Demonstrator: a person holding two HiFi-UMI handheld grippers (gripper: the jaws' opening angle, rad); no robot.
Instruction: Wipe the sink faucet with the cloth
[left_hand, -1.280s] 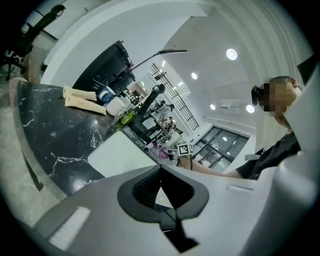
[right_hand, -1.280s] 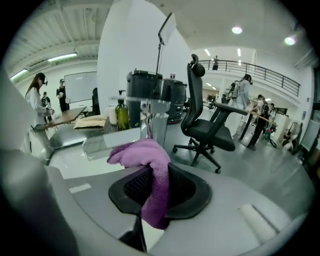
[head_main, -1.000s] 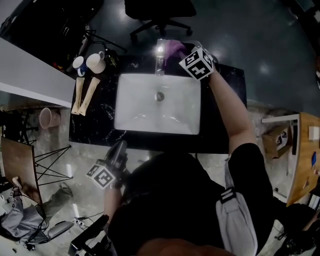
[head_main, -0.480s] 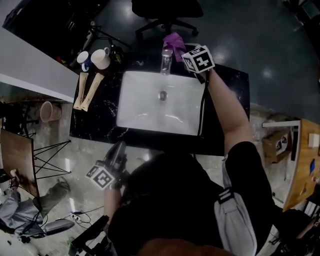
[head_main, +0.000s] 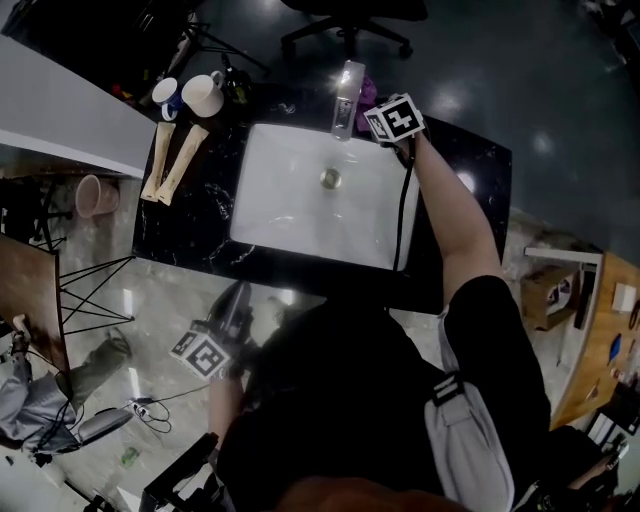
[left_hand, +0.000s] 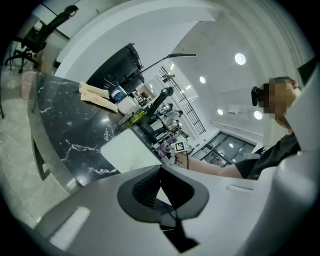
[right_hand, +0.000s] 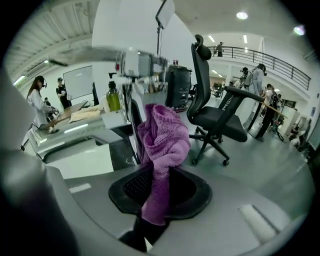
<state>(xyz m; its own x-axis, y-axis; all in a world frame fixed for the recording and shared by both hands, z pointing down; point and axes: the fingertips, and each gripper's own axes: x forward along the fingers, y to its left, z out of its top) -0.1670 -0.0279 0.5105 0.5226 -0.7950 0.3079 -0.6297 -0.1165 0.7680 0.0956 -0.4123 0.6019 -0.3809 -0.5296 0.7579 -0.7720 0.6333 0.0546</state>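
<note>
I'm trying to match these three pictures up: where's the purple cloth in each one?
Head view: cloth at top centre, beside the faucet.
Left gripper view: tiny purple speck mid-picture, beyond the sink.
Right gripper view: dead centre, gripped between the jaws.
Shared landmark: the white sink.

**Sink in mid-bench, faucet and cloth at its far rim**

The sink (head_main: 300, 240) is set into the middle of the bench (head_main: 460, 200), with its drain (head_main: 329, 178) towards the far side. The faucet (head_main: 346, 95) stands at the middle of the sink's far rim. Just right of it is the cloth (head_main: 366, 92), caught between the jaws of the right claw (right_hand: 155, 195), which reaches in over the bench's far right part.

Two mugs (head_main: 186, 95) stand side by side at the bench's far left corner. Before them, left of the sink, two long packets (head_main: 172, 162) lie side by side. The left claw (head_main: 236, 295) is off the bench, before its near edge, above the floor. An office chair (head_main: 350, 20) stands on the floor behind the bench, and a pot (head_main: 90, 195) on the floor to its left.
</note>
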